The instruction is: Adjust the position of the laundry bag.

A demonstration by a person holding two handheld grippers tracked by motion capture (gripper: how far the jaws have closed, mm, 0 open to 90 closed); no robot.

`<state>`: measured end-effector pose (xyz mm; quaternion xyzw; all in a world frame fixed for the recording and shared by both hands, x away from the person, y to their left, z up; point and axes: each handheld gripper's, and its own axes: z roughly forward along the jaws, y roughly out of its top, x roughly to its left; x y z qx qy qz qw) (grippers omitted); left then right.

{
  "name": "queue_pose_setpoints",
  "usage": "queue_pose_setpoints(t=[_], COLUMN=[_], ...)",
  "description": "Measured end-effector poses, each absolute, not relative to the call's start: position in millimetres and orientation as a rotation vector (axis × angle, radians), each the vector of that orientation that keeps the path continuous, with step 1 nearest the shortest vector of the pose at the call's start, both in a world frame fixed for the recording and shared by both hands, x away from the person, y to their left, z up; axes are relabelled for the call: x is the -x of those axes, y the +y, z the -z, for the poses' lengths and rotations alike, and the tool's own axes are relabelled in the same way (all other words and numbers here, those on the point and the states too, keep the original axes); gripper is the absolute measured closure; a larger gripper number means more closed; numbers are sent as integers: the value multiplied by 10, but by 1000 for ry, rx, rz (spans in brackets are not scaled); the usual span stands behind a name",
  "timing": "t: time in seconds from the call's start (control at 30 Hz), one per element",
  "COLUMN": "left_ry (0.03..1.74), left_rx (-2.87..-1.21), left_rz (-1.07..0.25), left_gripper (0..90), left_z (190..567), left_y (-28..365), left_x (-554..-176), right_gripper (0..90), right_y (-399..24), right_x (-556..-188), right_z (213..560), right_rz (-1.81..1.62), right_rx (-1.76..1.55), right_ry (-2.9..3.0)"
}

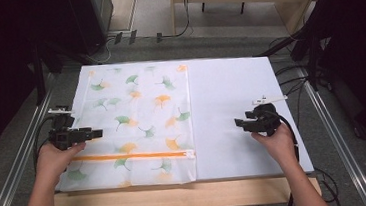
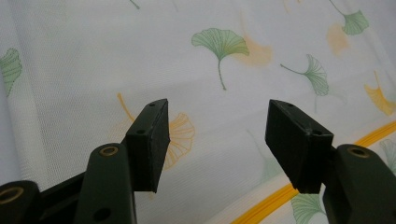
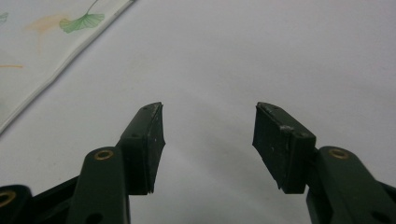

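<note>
A: Start at the left. What is the left gripper [image 1: 96, 133] doing?

B: It hangs over the left part of the mesh laundry bag [image 1: 137, 122], jaws spread wide with nothing between them. In the left gripper view the white netting with its ginkgo-leaf print lies just below and ahead of the pads [image 2: 150, 142], and the orange zipper [image 2: 299, 186] runs off to the lower right of them.

A: So which step is this?

B: I'd judge it as the approach, before any grip. The bag lies flat and untouched, zipper apparently closed, with its pull [image 1: 190, 154] at the end far from this gripper.

A: What does the next move need?

B: Probably a dip to pinch the thin fabric without snagging it, and the other tool brought across to the pull.

A: And the right gripper [image 1: 237, 122]?

B: Also open and empty. It points towards the bag but sits well apart from it, over the bare white sheet [image 1: 235, 93]. In the right gripper view the bag's edge [image 3: 70, 39] lies far ahead, to the upper left of the jaws.

A: The surroundings?

B: The sheet covers a wooden table [image 1: 189, 195]. Metal rails [image 1: 334, 135] flank it, cables [image 1: 299, 80] trail over a grey floor, and dark curtains hang at both sides.
</note>
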<state>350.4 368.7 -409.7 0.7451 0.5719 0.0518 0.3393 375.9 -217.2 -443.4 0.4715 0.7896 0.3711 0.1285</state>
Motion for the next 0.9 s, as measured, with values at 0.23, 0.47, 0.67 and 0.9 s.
queue_pose_setpoints(t=[0.23, 0.47, 0.67, 0.9], left_ry=[1492, 1523, 1550, 1564], left_rx=[-1947, -1920, -1952, -1939], left_rz=[-150, -157, -196, -205], left_gripper=[423, 456, 450, 445], left_z=[4070, 4055, 4077, 4083], left_y=[3736, 3828, 3877, 3955], left_x=[-3424, -3318, -3246, -3167], right_gripper=[447, 453, 459, 514], right_y=[-2002, -1698, -1536, -1393], right_x=[-3756, -3805, -3834, -3850], right_z=[4388, 4387, 4362, 4350], right_rz=[-1095, -1075, -1108, -1145], right_rx=[-1303, -1223, -1191, -1134], right_ry=[2331, 2413, 2435, 2474])
